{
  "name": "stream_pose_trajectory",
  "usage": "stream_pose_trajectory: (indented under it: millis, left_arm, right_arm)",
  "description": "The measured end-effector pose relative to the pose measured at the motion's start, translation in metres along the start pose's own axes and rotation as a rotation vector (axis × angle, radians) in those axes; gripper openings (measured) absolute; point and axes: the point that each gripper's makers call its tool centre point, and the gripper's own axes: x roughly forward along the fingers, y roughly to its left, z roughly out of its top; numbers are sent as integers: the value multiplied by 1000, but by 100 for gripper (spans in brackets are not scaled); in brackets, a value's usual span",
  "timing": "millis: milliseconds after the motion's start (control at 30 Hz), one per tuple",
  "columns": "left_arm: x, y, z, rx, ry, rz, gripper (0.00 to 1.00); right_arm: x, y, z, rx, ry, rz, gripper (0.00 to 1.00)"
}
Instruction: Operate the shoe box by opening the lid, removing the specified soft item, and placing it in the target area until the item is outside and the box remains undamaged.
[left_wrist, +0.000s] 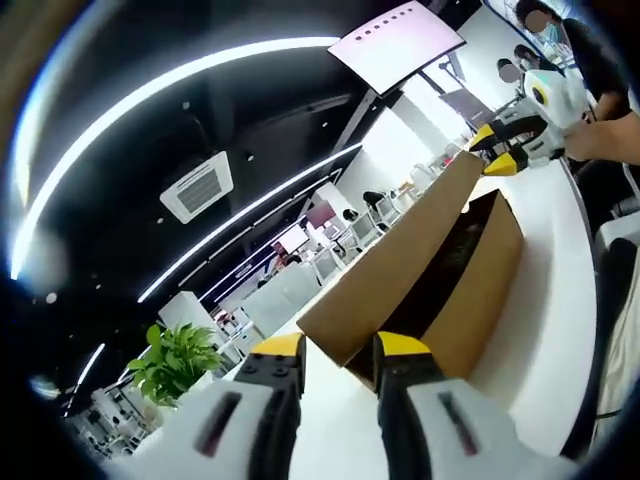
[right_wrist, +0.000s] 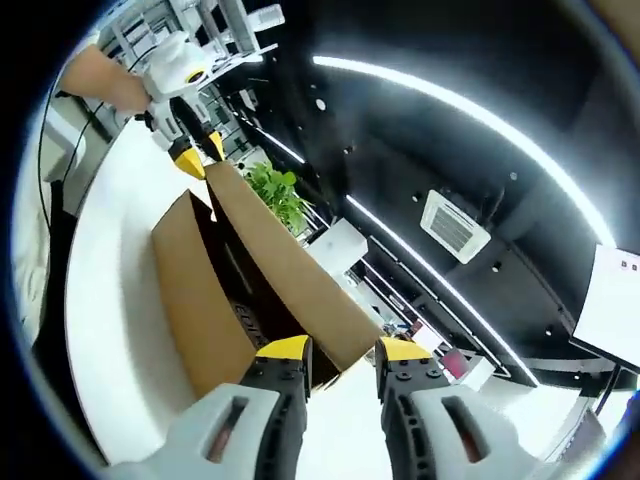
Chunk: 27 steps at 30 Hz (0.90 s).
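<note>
Shoe box sits on the white table, brown cardboard, long side running between the two grippers. Its lid is raised off the box and tilted, a dark gap open between lid edge and box wall. Something dark lies inside the box; too shadowed to tell what it is.

Left gripper is at one end of the box, yellow-tipped jaws standing on either side of the lid's corner. The lid edge sits in the gap between them; cannot tell whether the tips actually press the cardboard. In the right gripper view the left gripper shows at the far end of the box, held by a person's hand, tips at the lid's upper corner.

Right gripper is at the opposite end of the box, jaws likewise set astride the lid's corner there; contact cannot be made out. From the left gripper view the right gripper appears at the lid's far corner, a hand behind it.

Beyond the box: a green potted plant, a ceiling air vent, long light strips overhead.
</note>
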Motion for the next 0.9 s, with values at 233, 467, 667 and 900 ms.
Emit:
stream_pose_trajectory:
  millis: [233,467,667,900]
  left_arm:
    - [2,2,1,-22,-6,5,27]
    - [2,3,2,-27,-7,11,27]
    - [4,6,4,-60,-31,29,28]
    - [7,9,10,-148,-63,23,33]
  right_arm:
    - [1,-2,1,59,-1,-33,25]
    - [1,-4,1,153,-3,-42,27]
    - [2,-8,2,295,-22,-52,29]
    - [6,-11,-3,378,-16,-69,34]
